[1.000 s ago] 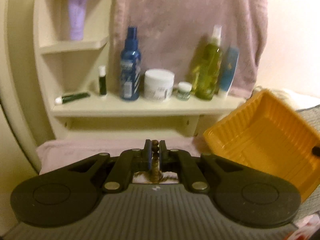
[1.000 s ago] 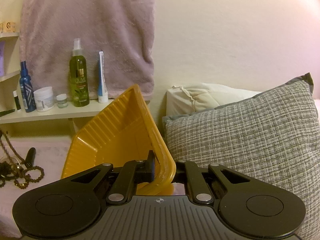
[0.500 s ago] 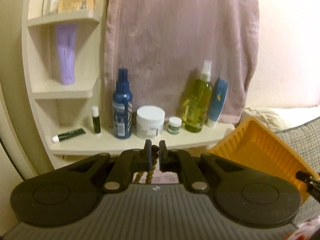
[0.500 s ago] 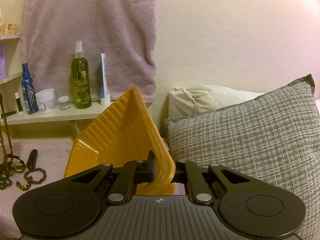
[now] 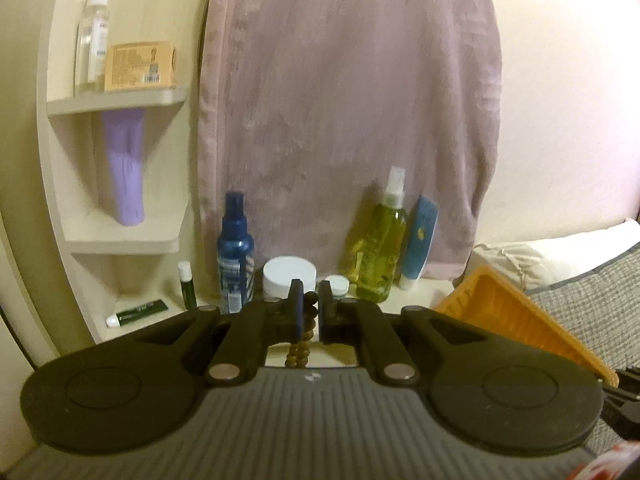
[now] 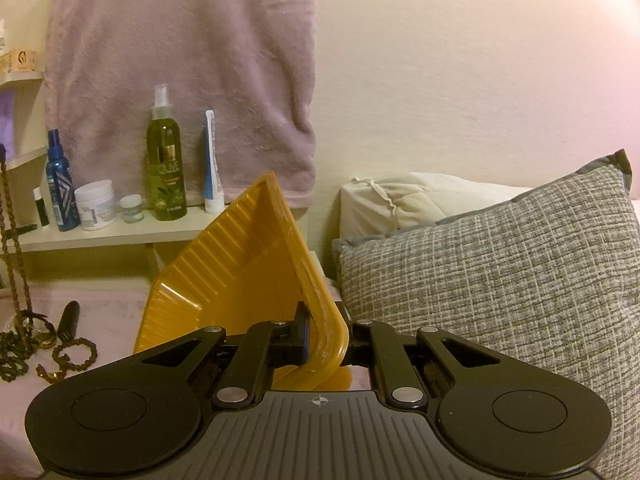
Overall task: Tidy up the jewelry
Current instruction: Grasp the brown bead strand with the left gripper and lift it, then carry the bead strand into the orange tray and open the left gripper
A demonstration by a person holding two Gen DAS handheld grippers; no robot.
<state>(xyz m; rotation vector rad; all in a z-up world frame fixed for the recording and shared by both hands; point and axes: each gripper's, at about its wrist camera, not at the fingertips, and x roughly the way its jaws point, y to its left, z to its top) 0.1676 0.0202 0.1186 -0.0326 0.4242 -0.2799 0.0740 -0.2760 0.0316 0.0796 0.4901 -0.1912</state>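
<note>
My left gripper [image 5: 309, 307] is shut on a brown beaded necklace [image 5: 299, 350] whose strand hangs down below the pads. In the right wrist view the same necklace [image 6: 16, 264] rises as a taut strand at the far left, its lower end still coiled on the pink cloth. My right gripper [image 6: 326, 338] is shut on the rim of a yellow ribbed tray [image 6: 240, 280], holding it tilted up on edge. The tray [image 5: 520, 320] shows at the right of the left wrist view. More beaded bracelets [image 6: 74, 354] and a small dark tube [image 6: 69, 320] lie on the cloth.
A cream shelf [image 6: 112, 236] holds a blue spray bottle [image 5: 236, 252], a white jar [image 5: 289, 276], a green oil bottle [image 5: 384, 248] and a blue tube. A pink towel [image 5: 344, 112] hangs behind. A grey pillow [image 6: 500, 280] lies right of the tray.
My left gripper has risen with the necklace, so the shelf has dropped in its view and the strand hangs longer. The right gripper and the tray have stayed put.
</note>
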